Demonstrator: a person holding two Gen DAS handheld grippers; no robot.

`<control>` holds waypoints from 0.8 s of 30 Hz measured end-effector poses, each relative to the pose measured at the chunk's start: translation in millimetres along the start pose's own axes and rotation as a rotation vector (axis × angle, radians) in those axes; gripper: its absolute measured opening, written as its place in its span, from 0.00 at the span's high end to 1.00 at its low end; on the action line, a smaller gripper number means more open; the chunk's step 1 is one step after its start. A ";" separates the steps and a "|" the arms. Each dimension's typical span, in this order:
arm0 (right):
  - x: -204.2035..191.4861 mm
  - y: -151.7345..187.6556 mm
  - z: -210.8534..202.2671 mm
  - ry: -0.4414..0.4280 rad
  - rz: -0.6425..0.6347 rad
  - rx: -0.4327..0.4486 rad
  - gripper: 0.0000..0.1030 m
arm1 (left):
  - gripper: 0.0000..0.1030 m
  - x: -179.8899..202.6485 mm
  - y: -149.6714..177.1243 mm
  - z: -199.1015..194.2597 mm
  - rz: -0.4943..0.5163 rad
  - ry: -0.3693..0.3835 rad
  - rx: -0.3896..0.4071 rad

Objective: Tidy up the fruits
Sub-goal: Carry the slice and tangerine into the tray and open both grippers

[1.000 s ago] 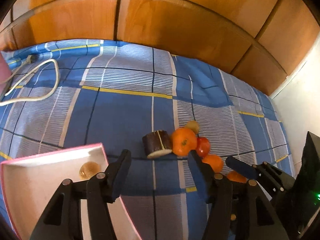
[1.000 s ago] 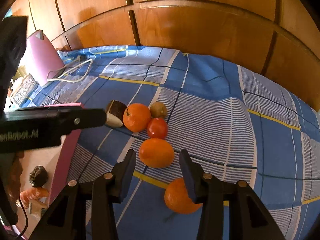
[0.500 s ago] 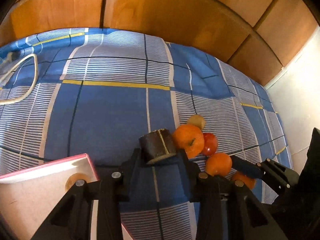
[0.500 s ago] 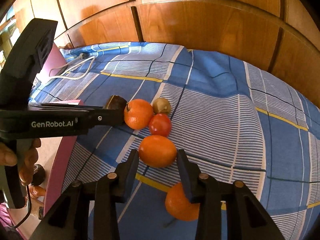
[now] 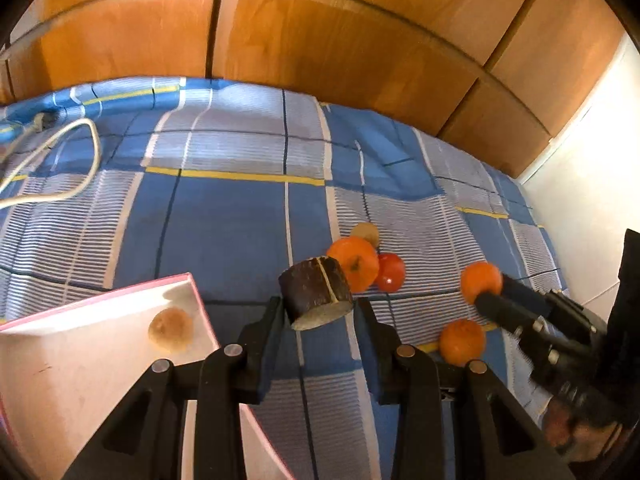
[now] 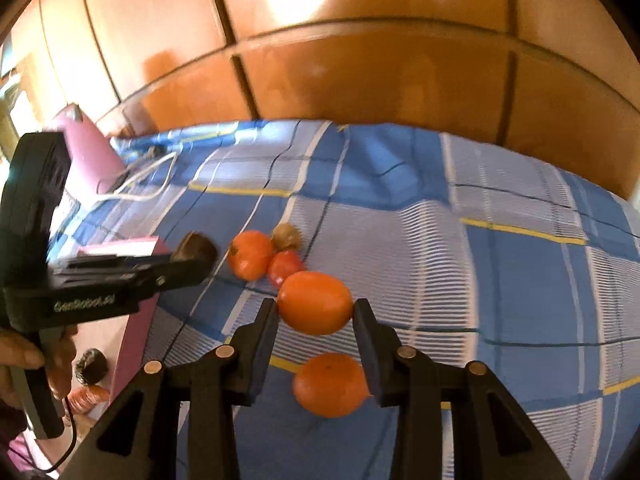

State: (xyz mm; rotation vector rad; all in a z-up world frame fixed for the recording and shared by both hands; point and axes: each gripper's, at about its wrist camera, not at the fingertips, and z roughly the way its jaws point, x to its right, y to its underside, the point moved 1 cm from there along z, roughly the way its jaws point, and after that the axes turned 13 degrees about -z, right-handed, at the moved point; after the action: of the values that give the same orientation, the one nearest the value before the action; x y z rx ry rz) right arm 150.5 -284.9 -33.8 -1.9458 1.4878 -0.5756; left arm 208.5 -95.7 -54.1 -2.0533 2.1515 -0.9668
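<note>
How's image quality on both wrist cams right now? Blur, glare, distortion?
Left wrist view: mostly sharp; strong fisheye bowing of the wooden panel wall, dark vignette corners, a bright glare patch on the wood at the top; the other tool is slightly smeared. Right wrist view: softer, motion-blurred overall; the blue checked bedsheet stripes smear, big glare blob on the wood, overexposed at the left edge.

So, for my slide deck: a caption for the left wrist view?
Left claw grips a dark brown cut cylinder over blue checked bedding.
</note>
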 end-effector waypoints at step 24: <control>-20.5 30.7 -50.5 -0.034 0.014 0.005 0.62 | 0.65 -39.0 67.2 -109.4 -0.079 -0.033 0.123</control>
State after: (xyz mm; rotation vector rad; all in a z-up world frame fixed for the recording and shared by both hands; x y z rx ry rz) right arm 89.9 -281.1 -18.6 -1.9309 1.4763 -0.5367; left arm 107.9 -18.4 -10.4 -2.0950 1.9565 -1.0377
